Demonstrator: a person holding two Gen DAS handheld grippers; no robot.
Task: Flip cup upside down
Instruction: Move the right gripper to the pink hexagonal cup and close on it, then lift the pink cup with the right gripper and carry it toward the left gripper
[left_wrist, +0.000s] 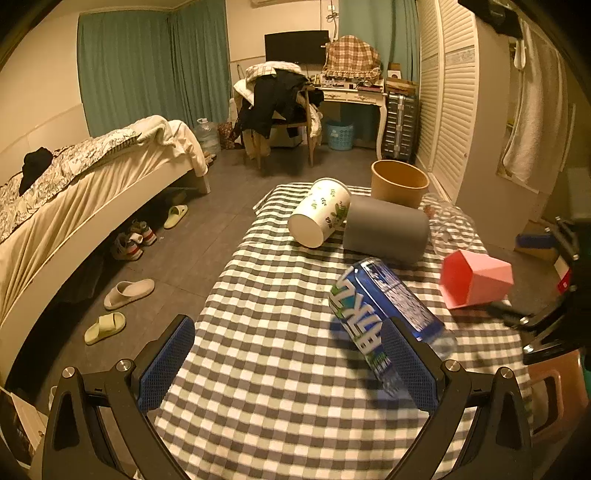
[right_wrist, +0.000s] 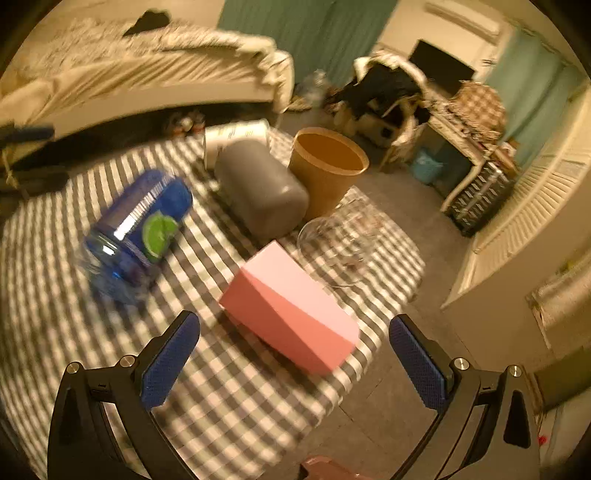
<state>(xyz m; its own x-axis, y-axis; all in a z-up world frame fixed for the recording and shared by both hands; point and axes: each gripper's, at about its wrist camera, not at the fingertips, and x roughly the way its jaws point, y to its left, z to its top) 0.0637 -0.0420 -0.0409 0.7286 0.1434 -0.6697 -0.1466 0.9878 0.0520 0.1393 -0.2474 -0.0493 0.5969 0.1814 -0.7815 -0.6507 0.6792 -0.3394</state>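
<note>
Several cups lie on a checkered tablecloth (left_wrist: 280, 354). A pink faceted cup (left_wrist: 474, 278) lies on its side at the table's right edge; in the right wrist view (right_wrist: 291, 308) it lies just ahead of my open, empty right gripper (right_wrist: 293, 360). A grey cup (left_wrist: 386, 229) (right_wrist: 260, 190), a white leaf-print paper cup (left_wrist: 319, 216) (right_wrist: 236, 134) and a clear glass (left_wrist: 452, 227) (right_wrist: 340, 245) also lie on their sides. A brown paper cup (left_wrist: 399, 182) (right_wrist: 327, 166) stands upright. My left gripper (left_wrist: 291, 363) is open and empty, over the cloth.
A blue plastic bottle (left_wrist: 384, 314) (right_wrist: 136, 229) lies on the cloth beside my left gripper's right finger. The table's edge (right_wrist: 373, 354) drops to the floor at the right. A bed (left_wrist: 74, 192) stands at the left, slippers (left_wrist: 127, 293) on the floor, a wardrobe (left_wrist: 454, 110) at the right.
</note>
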